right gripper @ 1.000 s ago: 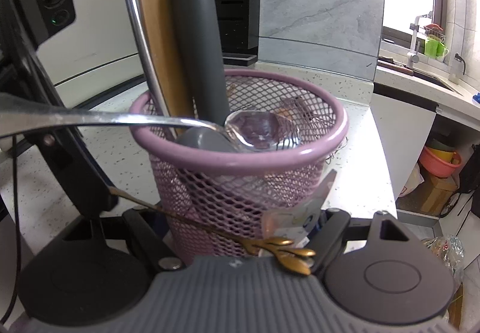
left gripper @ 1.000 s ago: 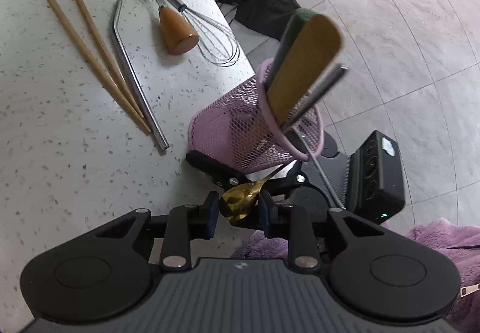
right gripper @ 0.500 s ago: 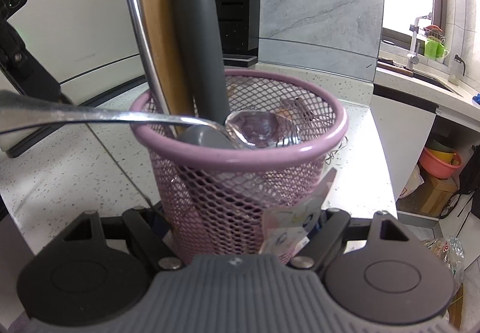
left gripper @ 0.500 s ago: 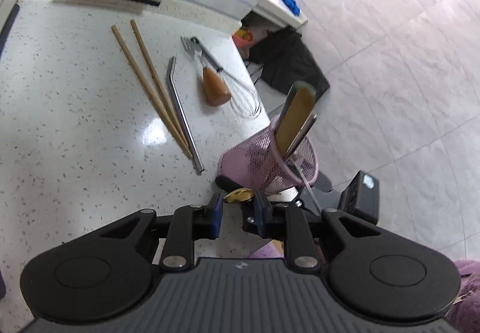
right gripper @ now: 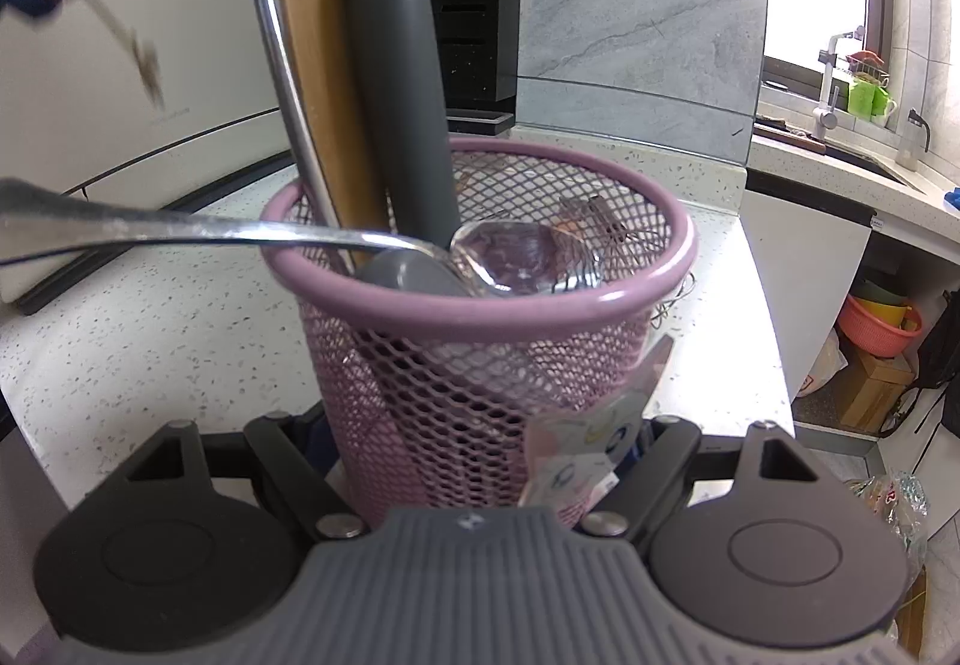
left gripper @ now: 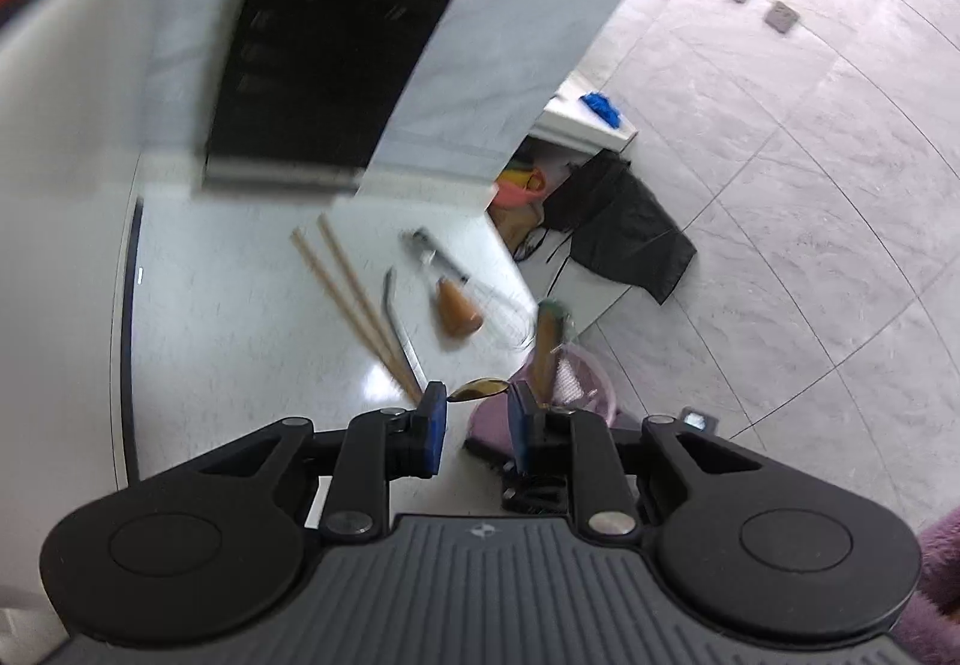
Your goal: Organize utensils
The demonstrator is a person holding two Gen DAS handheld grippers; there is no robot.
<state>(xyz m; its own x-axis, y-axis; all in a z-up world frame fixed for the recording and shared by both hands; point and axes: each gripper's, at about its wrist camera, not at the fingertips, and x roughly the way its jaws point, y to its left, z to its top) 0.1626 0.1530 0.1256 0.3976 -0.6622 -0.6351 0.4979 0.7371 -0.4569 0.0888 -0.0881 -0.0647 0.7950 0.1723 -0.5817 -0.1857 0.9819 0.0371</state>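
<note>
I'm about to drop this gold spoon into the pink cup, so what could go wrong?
The left gripper pinches the gold spoon only by its bowl, handle dangling, so it may slip or swing. The silver spoon lies across the rim of the pink cup, handle overhanging; a bump could flip it out. The cup stands near the counter edge, so a push might tip it off.

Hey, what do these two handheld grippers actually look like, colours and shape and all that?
Both share one design. The left gripper has a ribbed dark grey body, two round black side housings, black linkage arms with silver pivot screws, and blue finger pads. A small logo marks the body. The right gripper looks the same; its pads are mostly hidden.
</note>
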